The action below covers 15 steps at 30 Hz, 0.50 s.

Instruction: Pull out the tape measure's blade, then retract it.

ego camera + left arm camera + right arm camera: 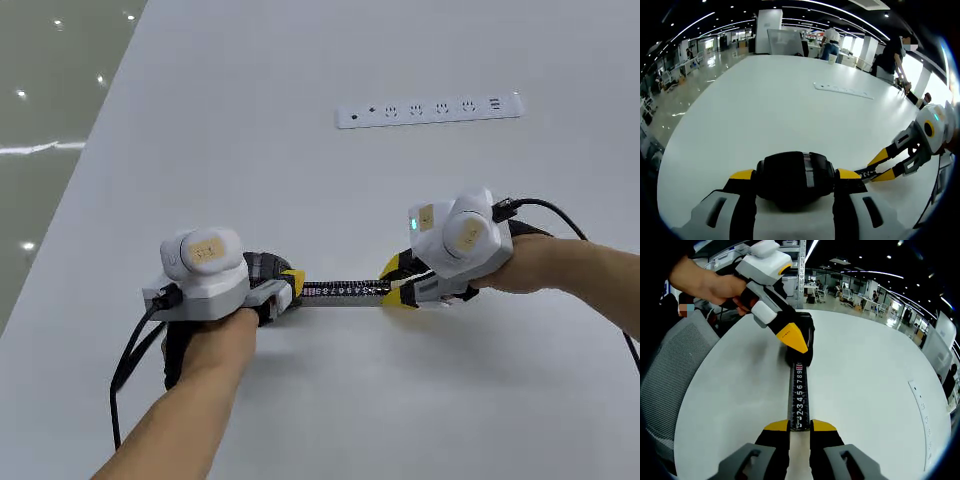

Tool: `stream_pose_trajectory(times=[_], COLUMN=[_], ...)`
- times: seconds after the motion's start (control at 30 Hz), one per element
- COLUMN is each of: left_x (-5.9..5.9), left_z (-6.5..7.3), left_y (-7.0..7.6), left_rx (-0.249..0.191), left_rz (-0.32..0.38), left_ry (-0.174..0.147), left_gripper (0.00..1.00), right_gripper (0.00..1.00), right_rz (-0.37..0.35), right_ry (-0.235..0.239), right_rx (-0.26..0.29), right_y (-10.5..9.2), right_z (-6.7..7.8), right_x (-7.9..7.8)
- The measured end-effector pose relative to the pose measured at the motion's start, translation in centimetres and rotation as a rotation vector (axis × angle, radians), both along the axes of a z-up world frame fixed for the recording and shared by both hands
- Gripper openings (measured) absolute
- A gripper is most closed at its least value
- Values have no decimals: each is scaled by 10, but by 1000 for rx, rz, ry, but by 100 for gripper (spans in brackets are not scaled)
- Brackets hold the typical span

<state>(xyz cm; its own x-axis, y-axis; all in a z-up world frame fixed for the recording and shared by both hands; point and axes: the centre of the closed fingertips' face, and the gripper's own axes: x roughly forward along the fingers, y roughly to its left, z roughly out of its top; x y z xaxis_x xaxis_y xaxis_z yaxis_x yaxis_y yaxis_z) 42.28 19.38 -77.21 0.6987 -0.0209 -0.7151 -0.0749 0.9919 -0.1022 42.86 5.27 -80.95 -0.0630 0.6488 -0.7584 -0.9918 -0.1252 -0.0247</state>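
Observation:
A black tape measure case sits between the yellow-tipped jaws of my left gripper, which is shut on it low on the white table. In the head view the case is at my left gripper. A short length of dark blade with white numbers runs from the case to my right gripper. In the right gripper view the blade leads from the case down to my right gripper, shut on the blade's end.
A white power strip lies farther back on the white table; it also shows in the left gripper view as a power strip. Black cables trail from the grippers. People stand beyond the table's far edge.

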Motion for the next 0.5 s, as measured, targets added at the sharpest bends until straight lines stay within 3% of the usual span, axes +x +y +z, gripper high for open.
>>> stream_pose_trajectory(times=[0.5], left_x=[-1], left_z=[0], left_y=[0], left_rx=[-8], left_rz=[3], left_ry=[3], left_gripper=[57], right_gripper=[11], right_rz=[5], right_ry=[2], right_rx=[18], right_y=[19], right_z=[2], right_x=[-4])
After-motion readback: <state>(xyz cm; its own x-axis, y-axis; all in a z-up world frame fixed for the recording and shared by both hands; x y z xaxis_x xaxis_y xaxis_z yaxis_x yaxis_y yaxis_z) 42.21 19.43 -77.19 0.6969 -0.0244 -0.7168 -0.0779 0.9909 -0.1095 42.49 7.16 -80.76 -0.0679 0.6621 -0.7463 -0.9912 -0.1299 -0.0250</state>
